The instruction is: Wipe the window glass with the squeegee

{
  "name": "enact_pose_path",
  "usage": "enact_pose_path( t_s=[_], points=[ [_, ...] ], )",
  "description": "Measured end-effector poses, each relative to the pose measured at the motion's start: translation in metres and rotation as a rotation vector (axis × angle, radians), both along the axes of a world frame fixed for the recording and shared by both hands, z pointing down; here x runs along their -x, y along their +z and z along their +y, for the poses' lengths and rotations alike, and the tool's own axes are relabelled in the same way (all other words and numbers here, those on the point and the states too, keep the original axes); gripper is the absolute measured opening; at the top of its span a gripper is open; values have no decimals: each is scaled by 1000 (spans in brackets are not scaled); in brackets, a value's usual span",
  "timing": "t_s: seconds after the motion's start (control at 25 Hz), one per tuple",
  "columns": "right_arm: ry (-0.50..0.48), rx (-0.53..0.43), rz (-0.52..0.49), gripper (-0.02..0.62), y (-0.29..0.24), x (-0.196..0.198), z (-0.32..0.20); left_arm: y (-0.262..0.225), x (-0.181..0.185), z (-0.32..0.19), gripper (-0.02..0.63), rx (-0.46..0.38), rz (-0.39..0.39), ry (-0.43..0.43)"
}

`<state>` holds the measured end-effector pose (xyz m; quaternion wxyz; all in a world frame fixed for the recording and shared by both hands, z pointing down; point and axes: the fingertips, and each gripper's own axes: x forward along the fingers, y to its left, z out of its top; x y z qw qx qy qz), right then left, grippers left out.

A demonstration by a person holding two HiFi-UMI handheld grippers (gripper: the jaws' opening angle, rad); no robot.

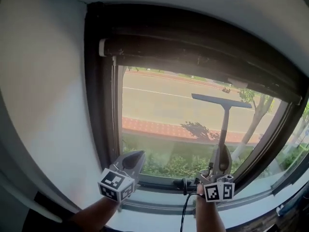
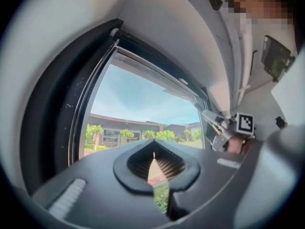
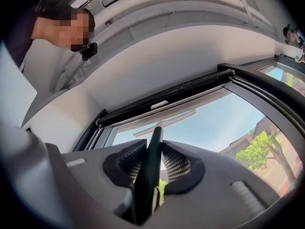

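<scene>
The right gripper (image 3: 155, 162) is clamped on the dark handle of the squeegee (image 1: 225, 123). The handle rises from the jaws to a blade lying crosswise, high on the right part of the window glass (image 1: 159, 105). The left gripper (image 2: 153, 163) is closed on nothing and hangs by the lower left corner of the pane.

This looks like a wiping stroke in hand. The next move calls for the blade pressed flat and drawn evenly along the glass.

A dark window frame (image 1: 100, 105) surrounds the pane, with a pale wall (image 1: 43, 91) to the left and a street and trees outside.
</scene>
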<state>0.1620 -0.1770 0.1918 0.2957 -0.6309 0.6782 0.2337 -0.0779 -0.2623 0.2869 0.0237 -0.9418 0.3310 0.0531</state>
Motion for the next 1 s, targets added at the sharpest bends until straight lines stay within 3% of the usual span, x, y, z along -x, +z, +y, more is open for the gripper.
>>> enact_pose_path(
  t_s=[0.44,0.64,0.8,1.0],
  points=[
    [-33,-112,53,106,-69,34,-41,-20,5,-6,-6,-44,-3,8],
    [-53,-113,38,106,-74,40,-56,-13,17,-13,-6,-55,14,-23],
    [-49,-131,30,106,-74,41,-58,-11,21,-3,-6,-76,-5,-13],
    [-67,-122,28,106,-74,48,-58,4,21,7,-6,-37,-29,39]
  ],
)
